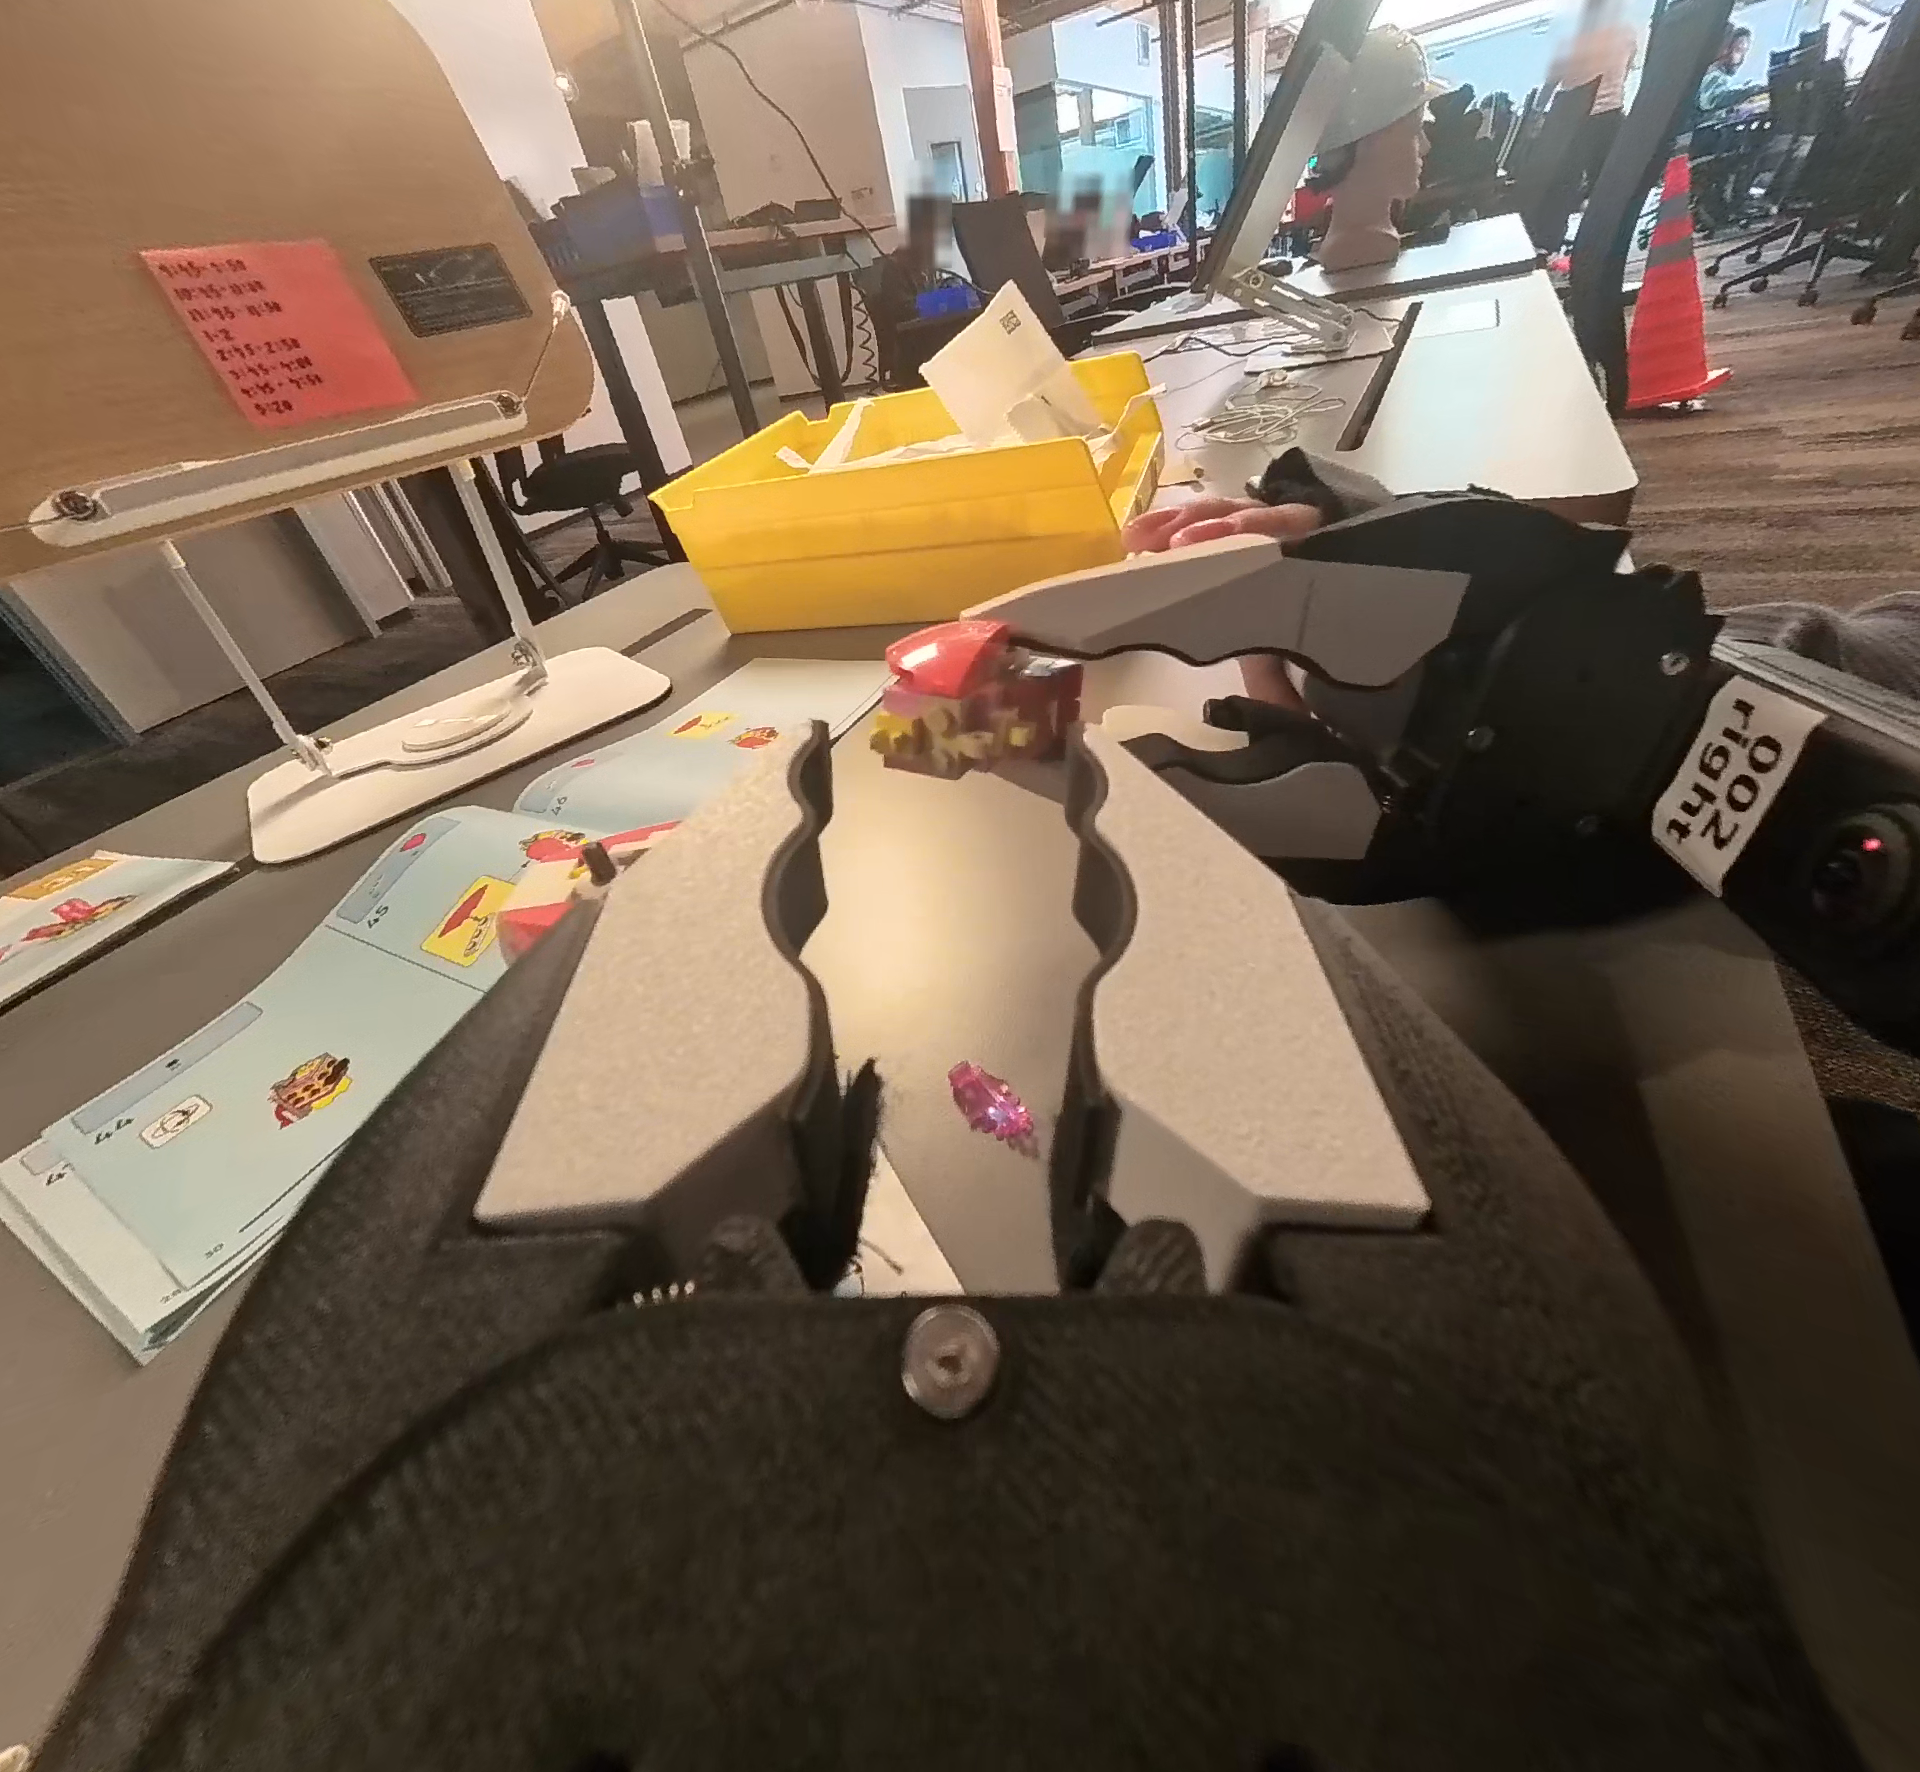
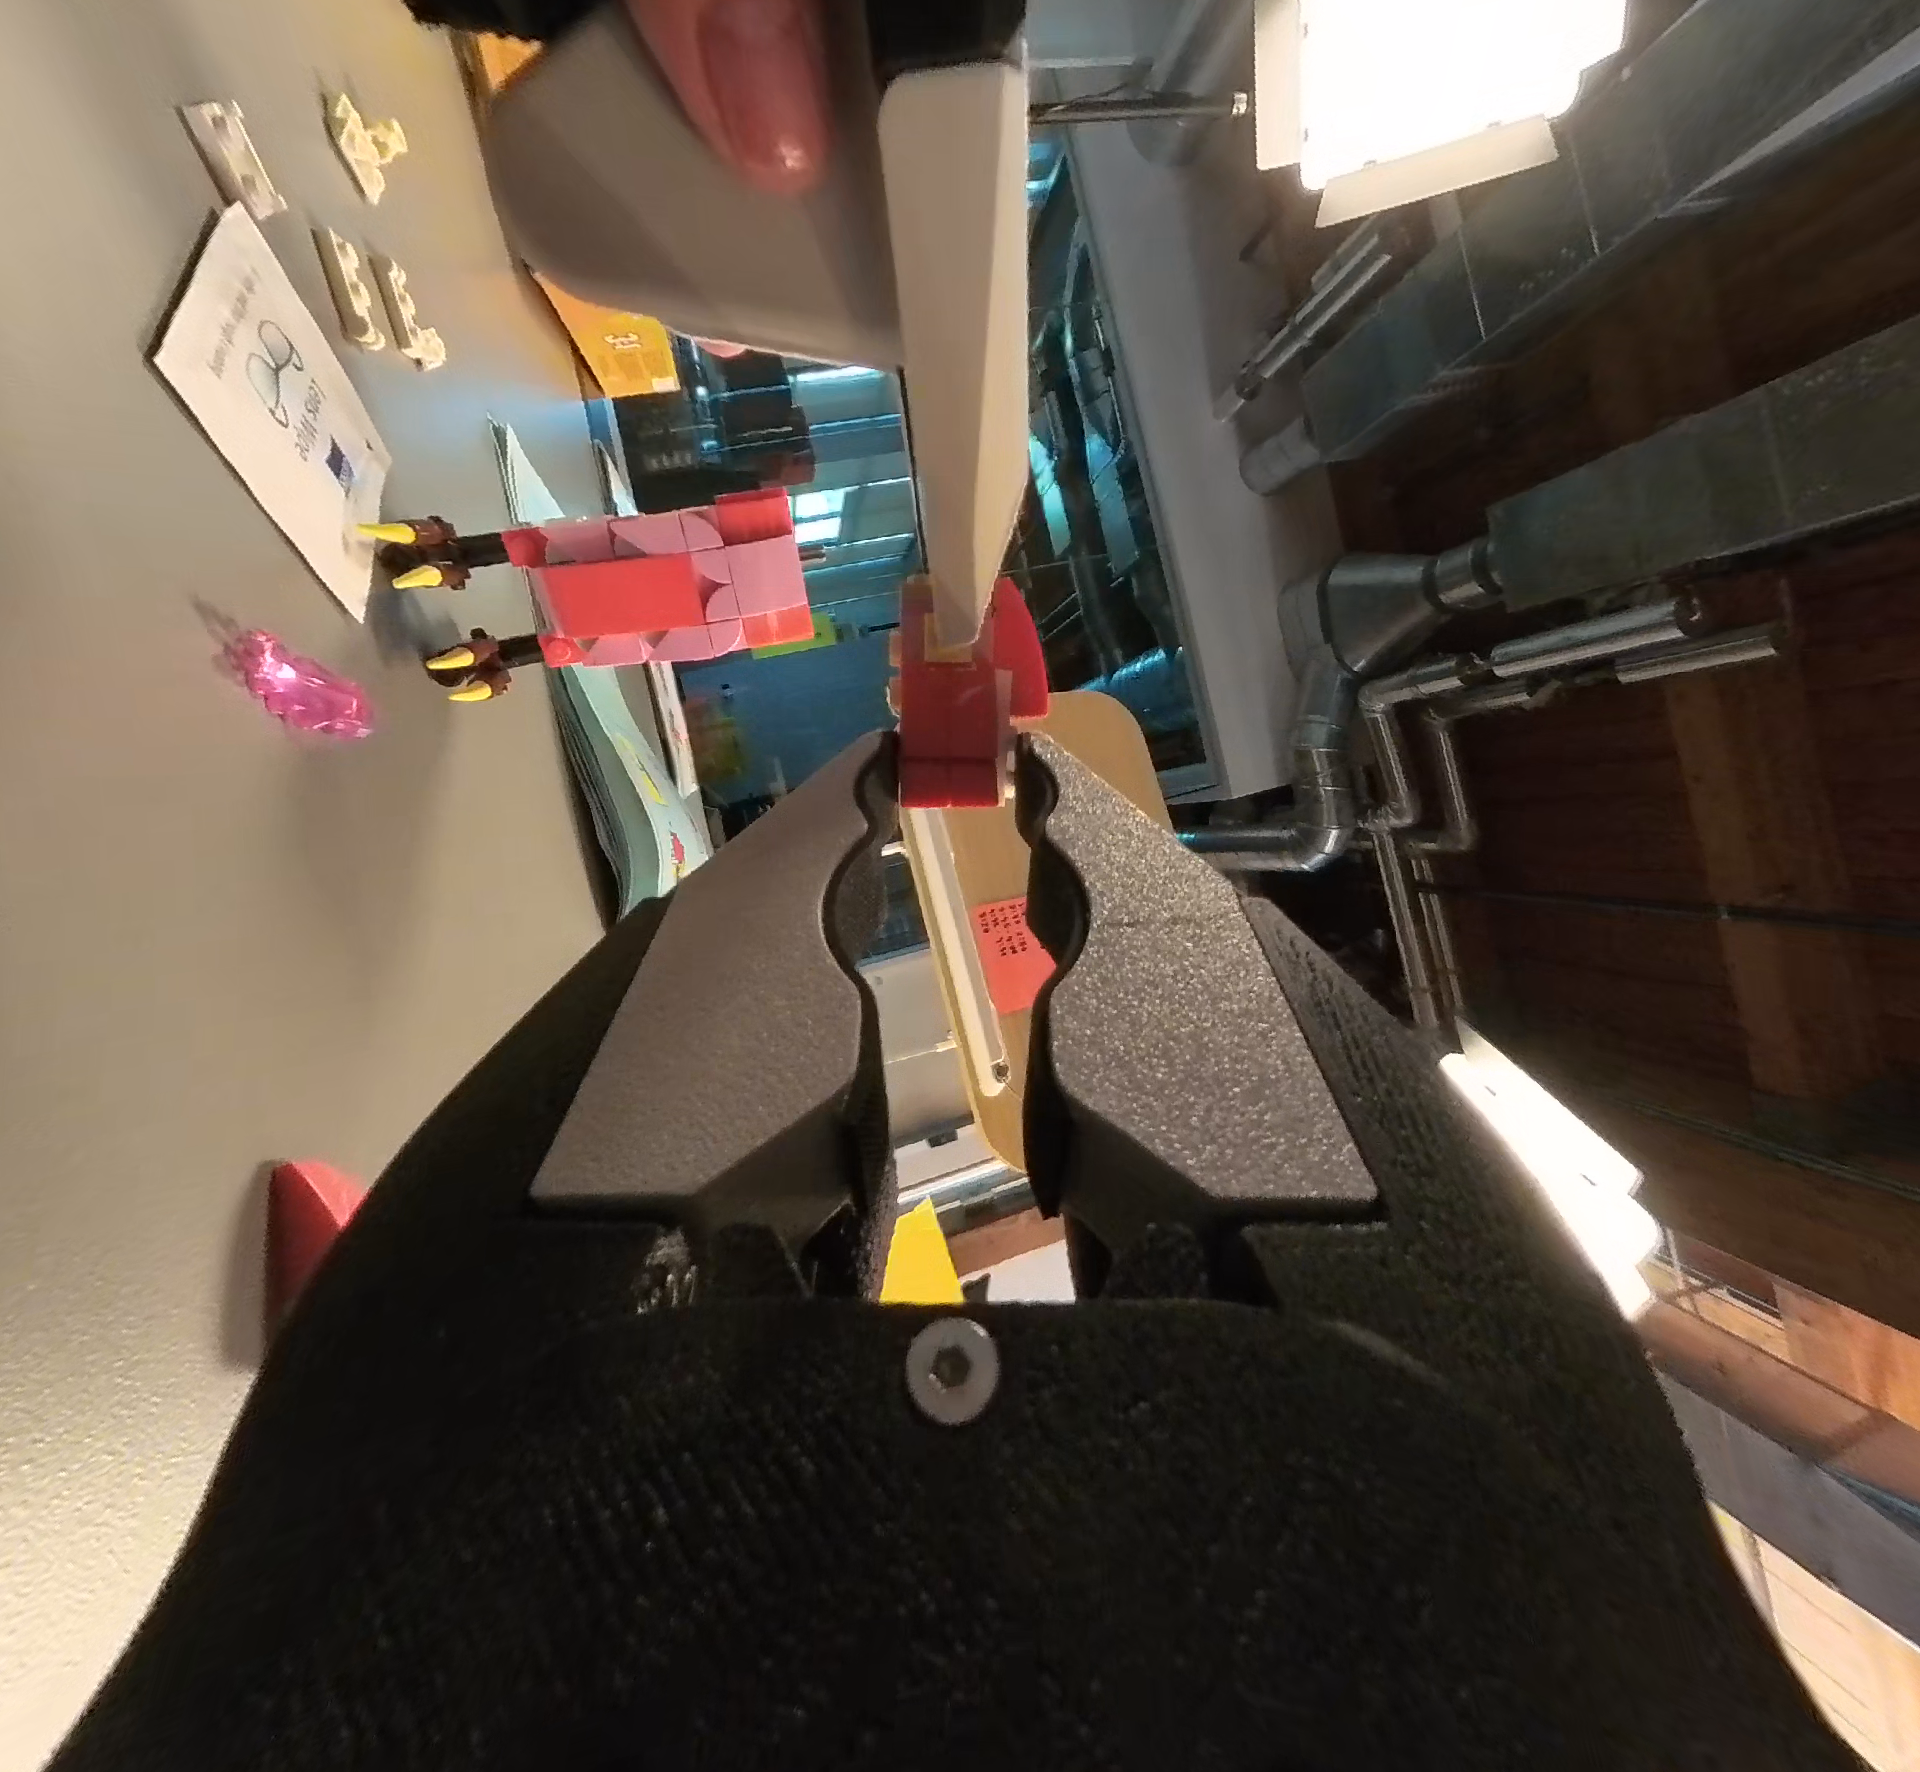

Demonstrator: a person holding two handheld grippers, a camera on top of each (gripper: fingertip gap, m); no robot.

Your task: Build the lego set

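My right gripper is shut on a small red and yellow brick assembly and holds it above the grey table. In the left wrist view it comes in from the right, turned on its side, with the assembly in its tips. My left gripper is open. The assembly sits between its fingertips, close to the right fingertip, with a gap on the left side. In the right wrist view the left gripper's pale finger reaches down to the assembly, and a gloved hand rests on it.
A pink and red brick body on clawed legs stands on the table. A clear pink piece lies below my left fingers. An open instruction booklet, a wooden book stand and a yellow bin lie to the left and behind.
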